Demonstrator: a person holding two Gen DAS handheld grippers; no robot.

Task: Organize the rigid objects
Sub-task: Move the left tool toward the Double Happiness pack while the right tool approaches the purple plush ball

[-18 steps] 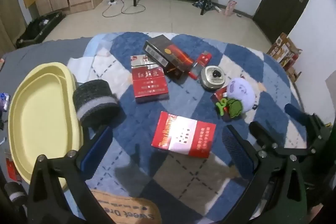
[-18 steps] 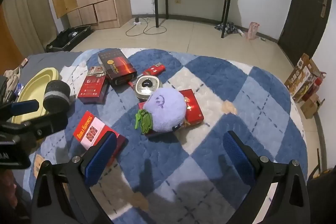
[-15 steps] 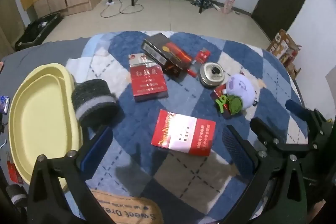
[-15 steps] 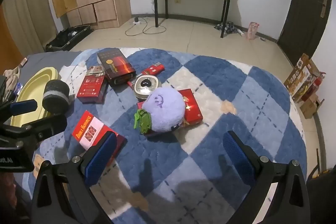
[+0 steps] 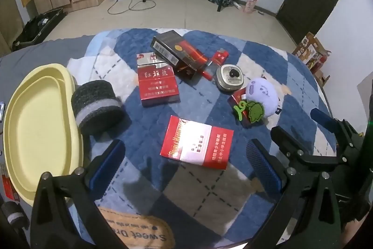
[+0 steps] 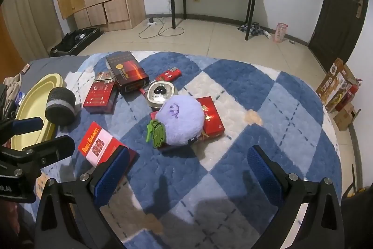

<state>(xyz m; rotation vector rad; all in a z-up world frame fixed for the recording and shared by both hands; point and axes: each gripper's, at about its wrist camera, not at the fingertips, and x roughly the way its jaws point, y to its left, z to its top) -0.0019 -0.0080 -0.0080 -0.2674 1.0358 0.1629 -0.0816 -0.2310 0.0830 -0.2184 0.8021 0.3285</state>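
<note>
the blue and white checked rug (image 5: pixel 200 99) covers the work surface, beige tiled floor (image 6: pixel 209 39) beyond its far edge. a yellow tray (image 5: pixel 35 132) lies at the rug's left edge, a black and grey foam roll (image 5: pixel 96 106) touching its rim. the red and white carton (image 5: pixel 198 141) lies flat just ahead of the left gripper (image 5: pixel 184 162), whose jaws stand wide with nothing between them. beyond it sit a red box (image 5: pixel 157 88), a black box (image 5: pixel 178 54) leaning over that box's far end, a round tin (image 5: pixel 229 78) and a purple plush (image 6: pixel 180 120) resting on a red gift box (image 6: pixel 211 118). the right gripper (image 6: pixel 186 169) is also spread wide and empty, bare rug ahead of it and to its right.
</note>
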